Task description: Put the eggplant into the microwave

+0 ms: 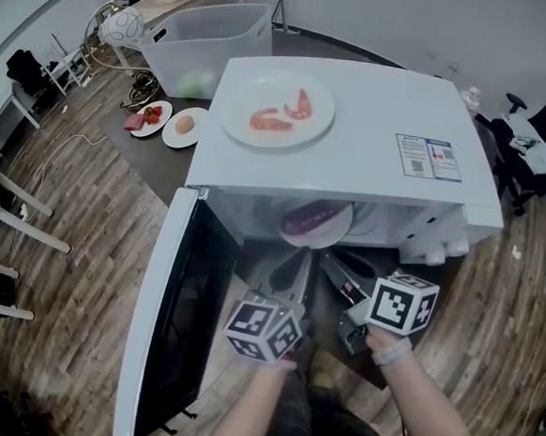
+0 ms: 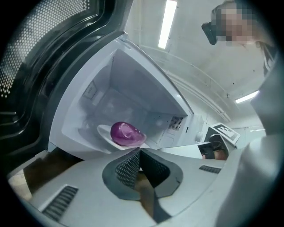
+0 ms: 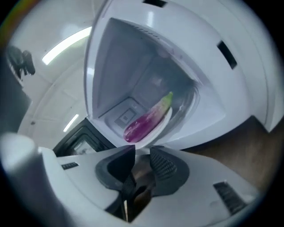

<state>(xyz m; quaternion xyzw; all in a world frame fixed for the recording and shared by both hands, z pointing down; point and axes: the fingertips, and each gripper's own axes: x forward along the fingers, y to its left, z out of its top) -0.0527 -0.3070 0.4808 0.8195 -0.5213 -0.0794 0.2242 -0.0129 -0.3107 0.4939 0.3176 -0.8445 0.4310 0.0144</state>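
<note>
Microwave [image 1: 384, 118]: white, standing on a dark tabletop. Its door [image 1: 159, 288] is swung wide open at the left side.

Eggplant [image 3: 148, 119]: purple with a green stem end. It lies inside the microwave cavity on a white plate [image 3: 163, 126], the stem end pointing deeper in.

Plate's place: on the cavity floor, near its front edge and about midway along the opening.

Left gripper [image 2: 140, 151]: held in front of the opening and aimed into the cavity. Its fingertips are pressed together with nothing between them, and it is clear of the plate.

Right gripper [image 3: 143, 153]: held just beside the left one, also facing the opening. Its jaws stand wide apart and empty, and the plate's rim lies just beyond the tips, not between the pads.

Microwave top: a large white dish [image 1: 244, 102] sits toward the left rear corner and carries pink food pieces [image 1: 286, 115].

Behind the microwave: a clear plastic bin [image 1: 213, 29] stands at the far side. Two small plates [image 1: 184, 126] of food sit on the dark tabletop near the microwave's left rear corner.

Floor: wood planks on all sides.
</note>
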